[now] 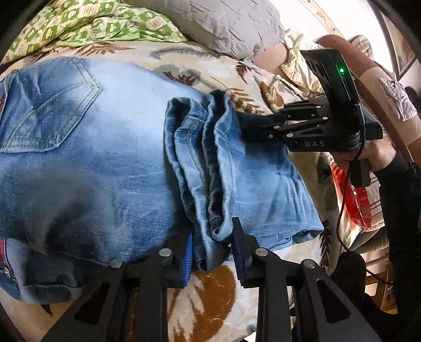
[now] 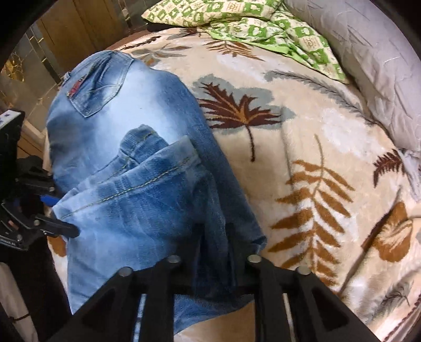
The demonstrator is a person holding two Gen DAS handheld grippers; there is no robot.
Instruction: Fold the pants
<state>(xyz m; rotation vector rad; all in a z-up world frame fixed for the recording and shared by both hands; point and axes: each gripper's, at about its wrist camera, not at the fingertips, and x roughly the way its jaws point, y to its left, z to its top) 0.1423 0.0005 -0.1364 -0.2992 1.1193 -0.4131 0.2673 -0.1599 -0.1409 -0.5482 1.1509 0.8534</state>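
Note:
Light blue jeans (image 1: pixel 92 157) lie on the bed with the back pocket up, and the leg ends (image 1: pixel 200 147) are folded over the seat. My left gripper (image 1: pixel 211 247) is shut on the near edge of the stacked hems, denim filling the gap between its fingers. From the right wrist view, the left gripper (image 2: pixel 61 215) bites the fold's left corner. My right gripper (image 1: pixel 240 126) meets the far edge of the fold, its tips hidden by cloth. In its own view the right gripper (image 2: pixel 217 231) stands open, with loose denim (image 2: pixel 158 184) lying between the fingers.
A leaf-patterned blanket (image 2: pixel 315 131) covers the bed. A green-checked pillow (image 2: pixel 263 23) and a grey pillow (image 2: pixel 368 65) lie at the head. A person's hand (image 1: pixel 376 150) holds the right gripper's handle. Something red and shiny (image 1: pixel 355 200) sits by the bed's edge. Wooden furniture (image 2: pixel 79 26) stands beyond.

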